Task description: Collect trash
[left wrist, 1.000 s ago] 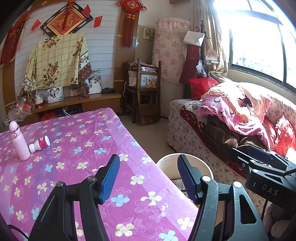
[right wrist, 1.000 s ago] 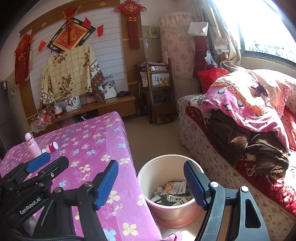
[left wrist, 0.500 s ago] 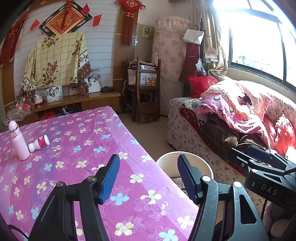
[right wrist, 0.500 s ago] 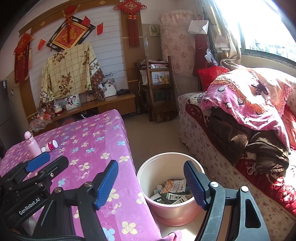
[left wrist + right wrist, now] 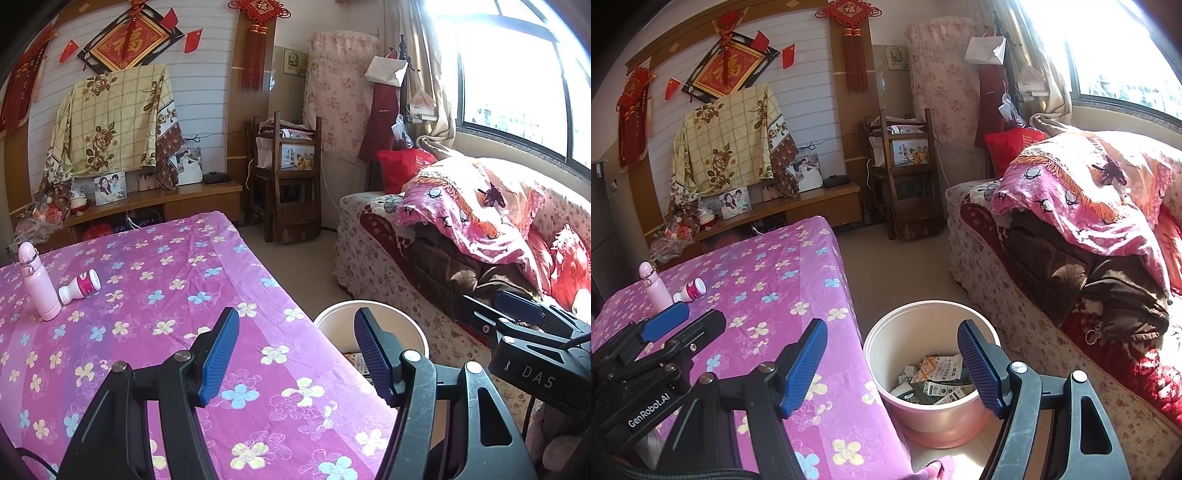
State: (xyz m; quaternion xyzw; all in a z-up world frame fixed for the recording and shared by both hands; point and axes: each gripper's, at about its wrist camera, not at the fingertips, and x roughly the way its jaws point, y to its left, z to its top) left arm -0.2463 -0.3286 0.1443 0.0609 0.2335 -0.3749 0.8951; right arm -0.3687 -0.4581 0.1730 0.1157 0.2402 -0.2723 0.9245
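A pink bin (image 5: 886, 391) stands on the floor between the table and the sofa, with several paper packets (image 5: 938, 373) inside; its rim shows in the left wrist view (image 5: 332, 314). A small white and pink bottle (image 5: 80, 286) lies on its side on the purple flowered tablecloth (image 5: 155, 295), next to an upright pink flask (image 5: 37, 282); both also show in the right wrist view, bottle (image 5: 690, 290) and flask (image 5: 655, 288). My left gripper (image 5: 291, 354) is open and empty above the table's near right edge. My right gripper (image 5: 892, 367) is open and empty above the bin.
A sofa (image 5: 1052, 295) piled with blankets and clothes runs along the right under the window. A wooden chair (image 5: 288, 184) and a low wooden cabinet (image 5: 155, 203) with photo frames stand at the back wall. Bare floor (image 5: 897, 273) lies between table and sofa.
Both views have shifted slightly; the grippers stay open and empty. Nothing on the table or in the bin has moved.
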